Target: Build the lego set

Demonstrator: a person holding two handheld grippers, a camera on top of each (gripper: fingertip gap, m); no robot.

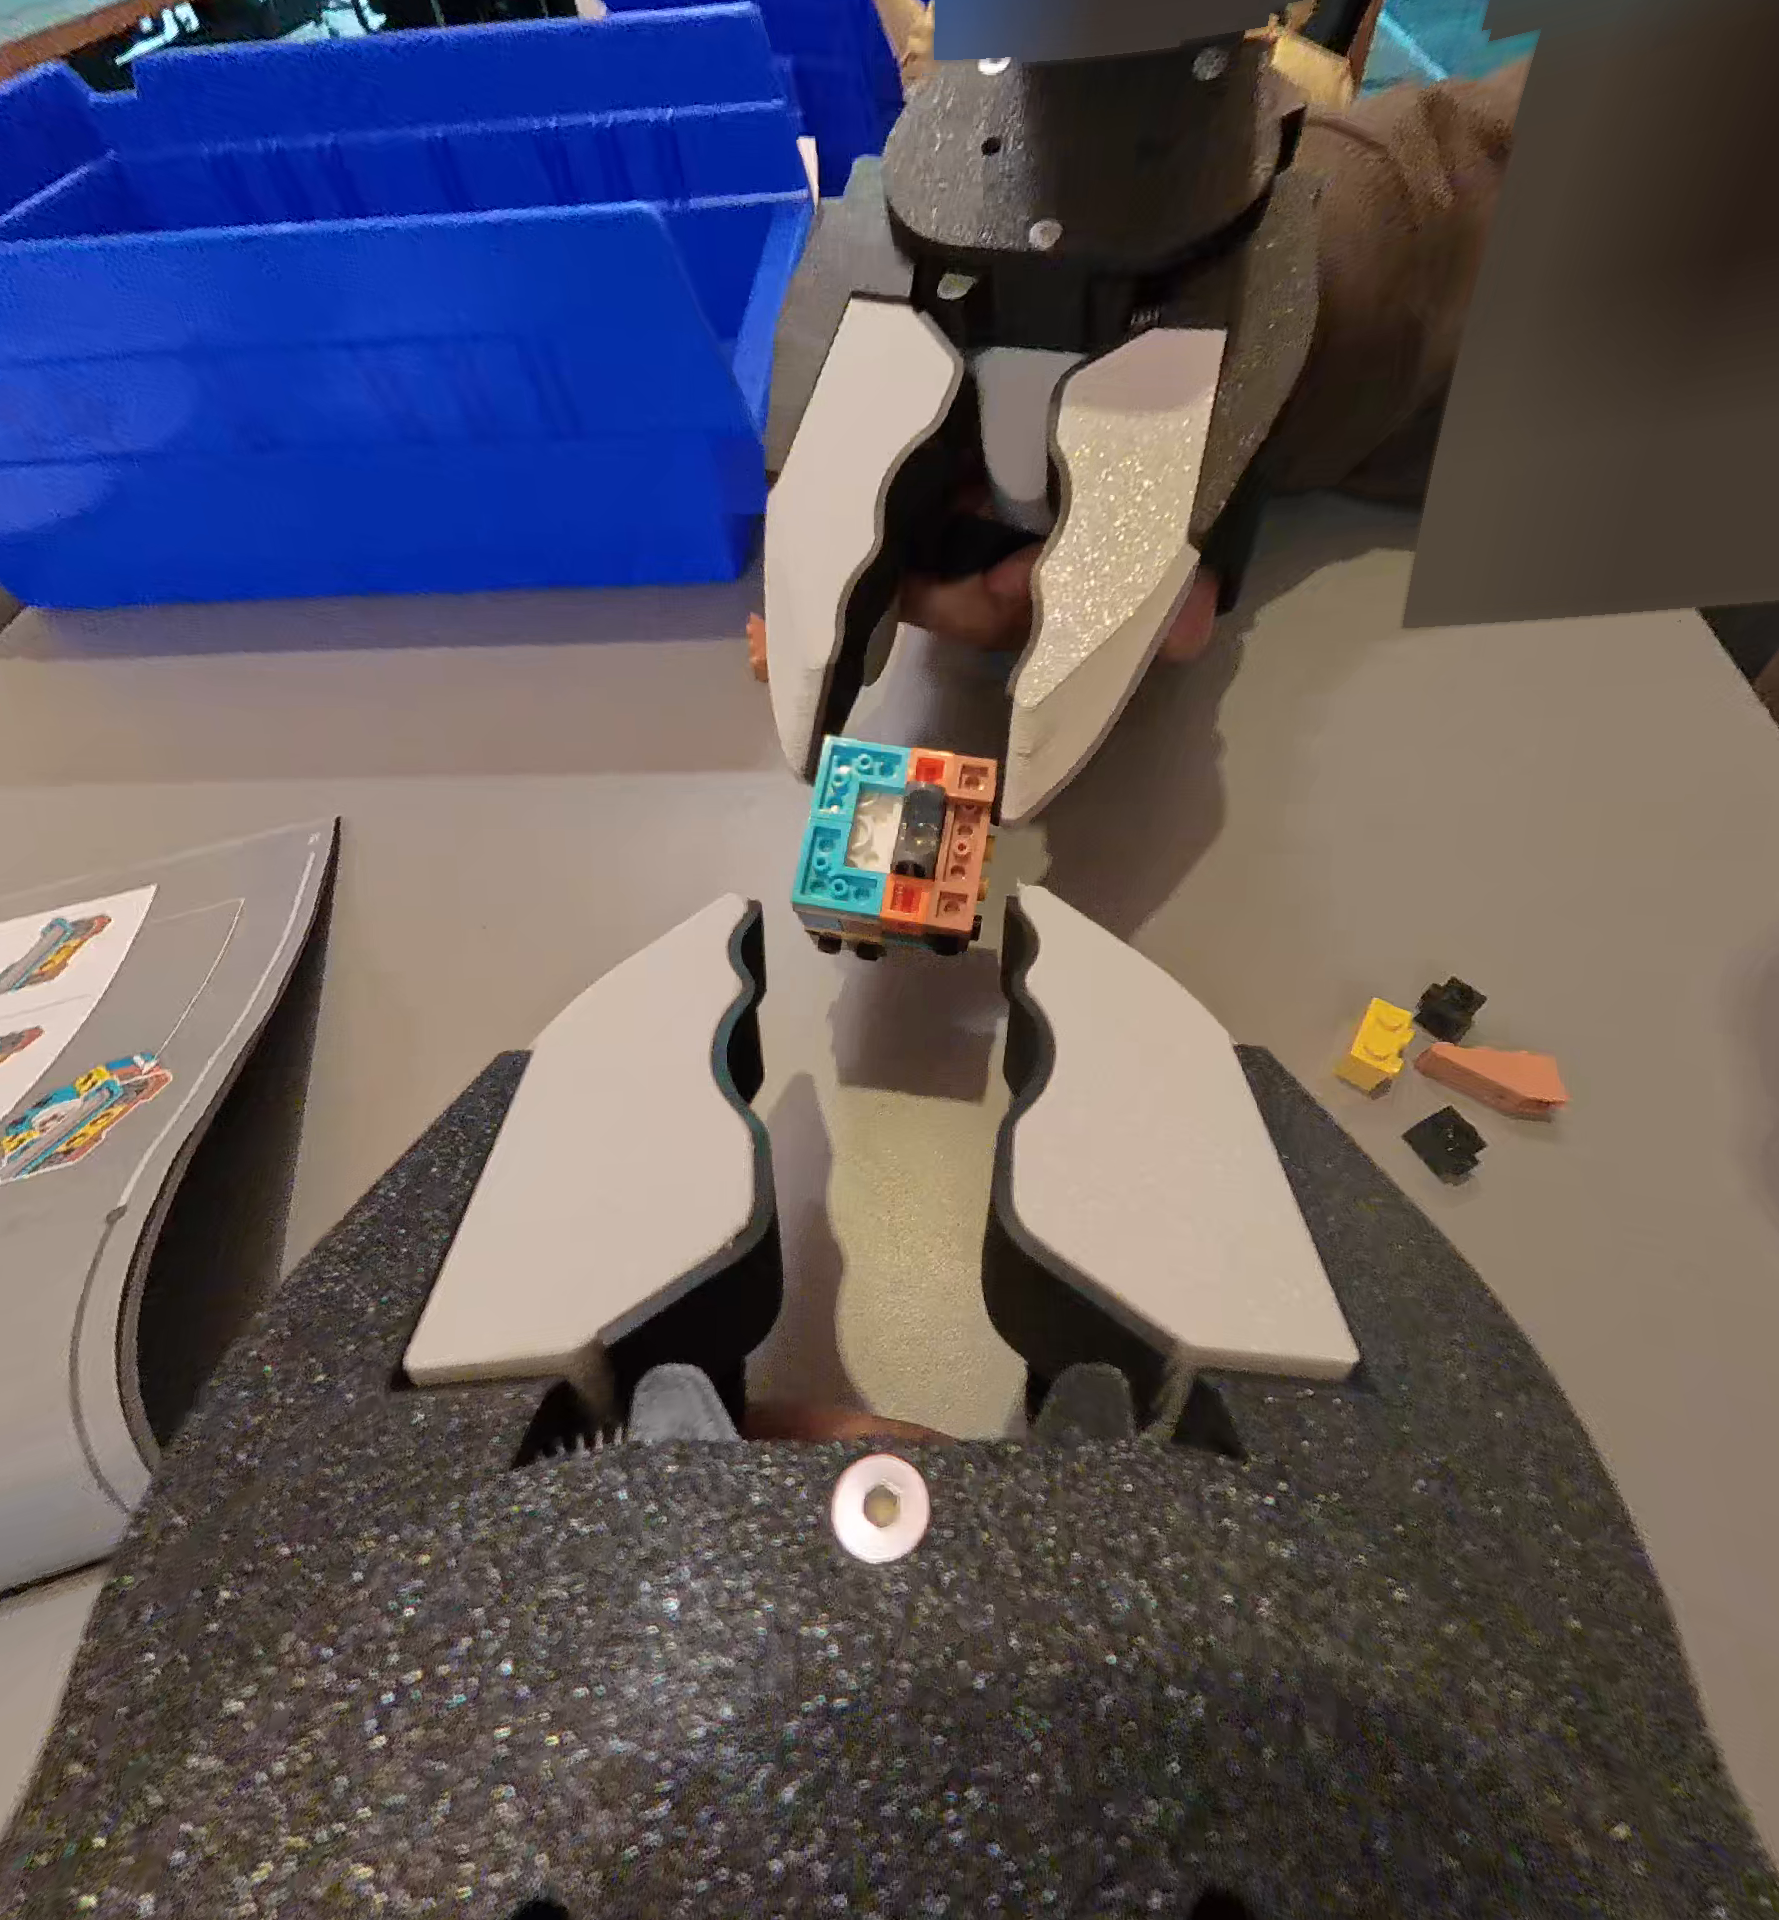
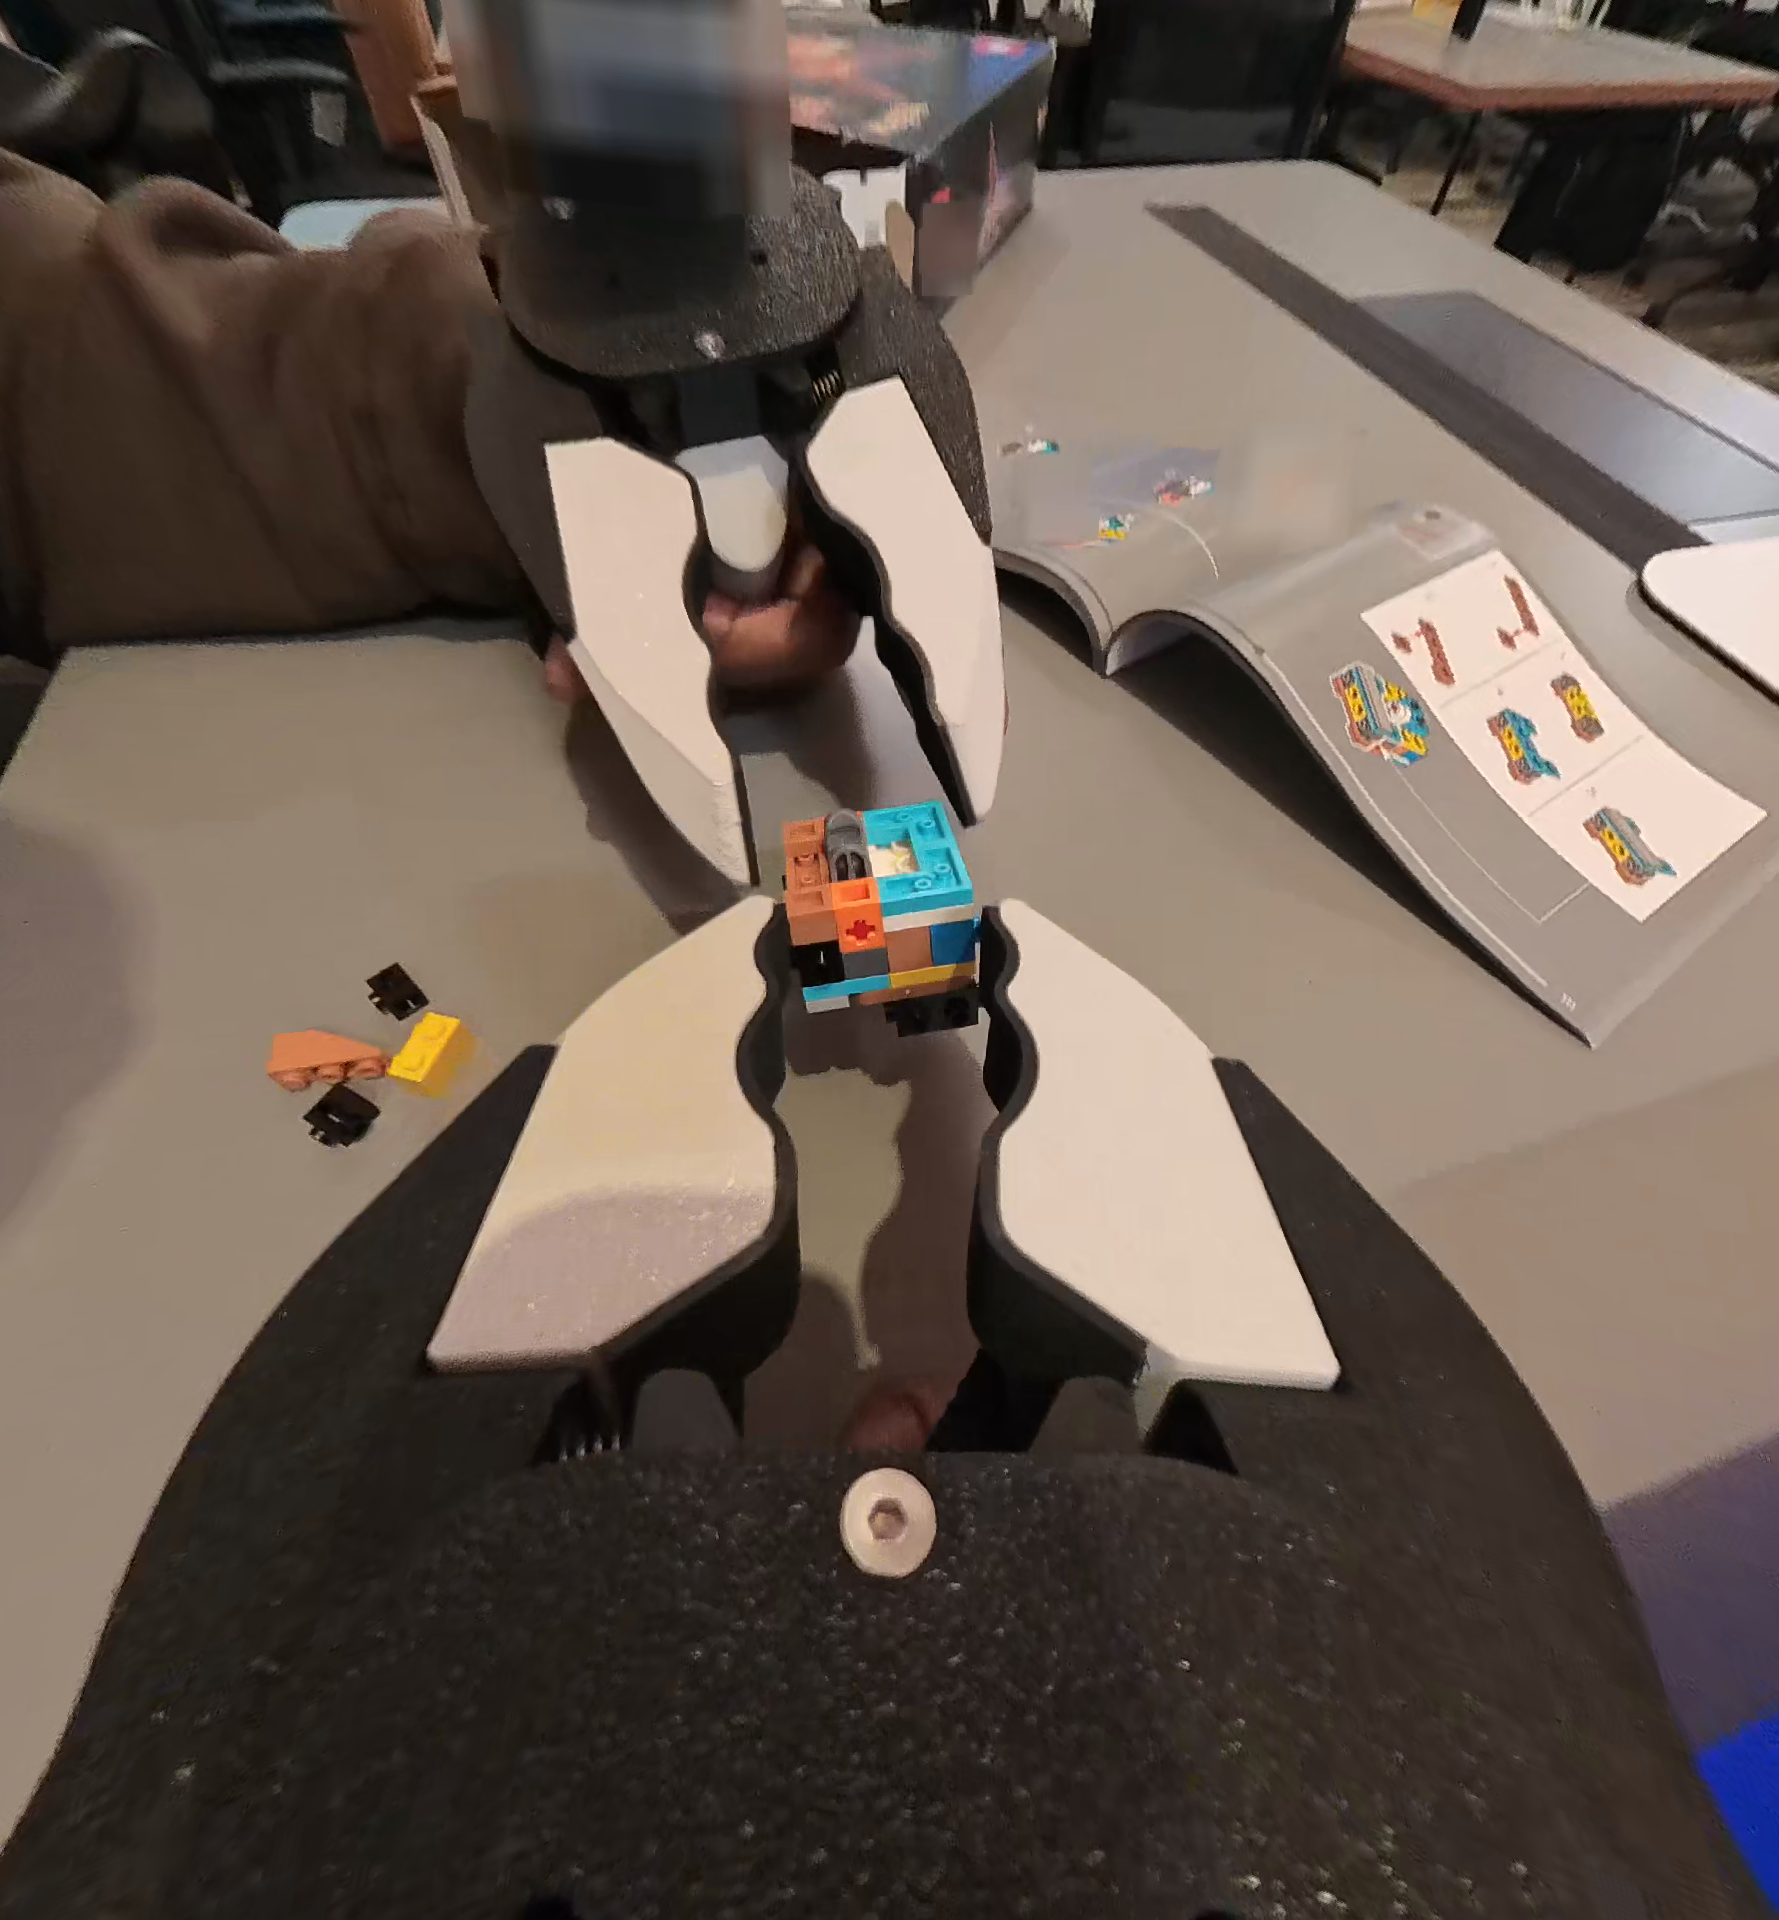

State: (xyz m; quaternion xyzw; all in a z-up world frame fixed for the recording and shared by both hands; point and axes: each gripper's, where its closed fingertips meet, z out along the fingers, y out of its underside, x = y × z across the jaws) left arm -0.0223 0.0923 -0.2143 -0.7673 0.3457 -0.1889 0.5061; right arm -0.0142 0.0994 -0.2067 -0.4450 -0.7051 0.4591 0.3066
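1. Teal, orange and brown bricks make a small lego cube (image 2: 877, 914), held up above the grey table (image 2: 189, 831).
2. The right gripper (image 2: 880, 925) pinches the cube's sides with its tips.
3. The left gripper (image 1: 880, 914) faces it, jaws spread wide, tips beside the cube.
4. Loose bits lie close by: a yellow brick (image 2: 431, 1051), a brown wedge (image 2: 322, 1060), two black pieces (image 2: 397, 987).
5. An open instruction booklet (image 2: 1487, 727) lies near.
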